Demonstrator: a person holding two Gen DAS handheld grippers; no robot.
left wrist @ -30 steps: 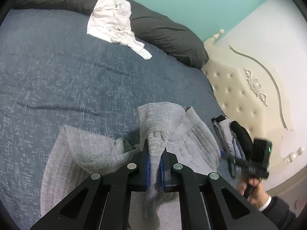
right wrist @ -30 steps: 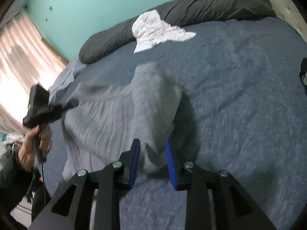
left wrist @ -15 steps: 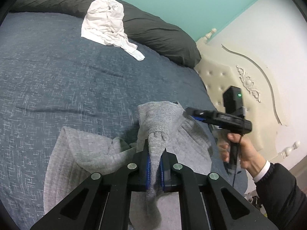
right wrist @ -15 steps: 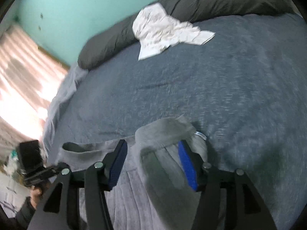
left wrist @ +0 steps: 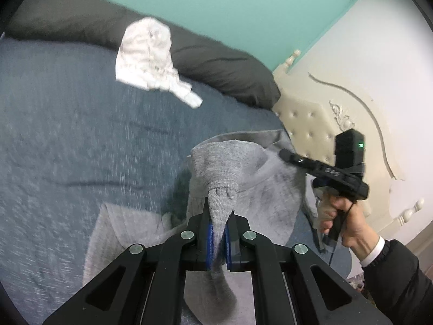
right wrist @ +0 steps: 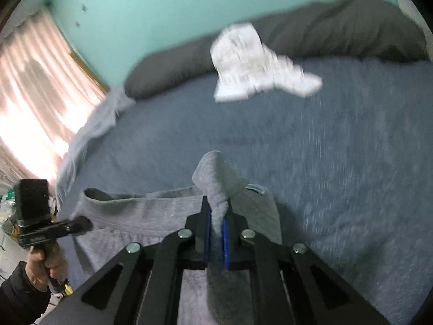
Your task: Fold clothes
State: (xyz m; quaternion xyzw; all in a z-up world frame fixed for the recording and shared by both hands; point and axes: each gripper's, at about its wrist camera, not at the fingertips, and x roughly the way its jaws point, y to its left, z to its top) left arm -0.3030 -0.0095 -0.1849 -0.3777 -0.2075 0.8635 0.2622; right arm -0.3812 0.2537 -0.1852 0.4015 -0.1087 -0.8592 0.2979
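Lower centre of each wrist view: we see the left tool and the right tool each pinched tight on a bunched edge of the grey garment, which drapes over the blue bed. Upper frame: a white garment lies against the dark pillow. Motion blur obscures fabric detail; the grey garment's lower part is cut off.

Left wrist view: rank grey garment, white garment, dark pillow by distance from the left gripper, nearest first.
1. grey garment: clamped between the pads of the left gripper, bottom centre.
2. white garment: crumpled on the blue bedspread, upper left of centre, its top edge lying on the pillow.
3. dark pillow: along the far edge of the bed, by the teal wall.
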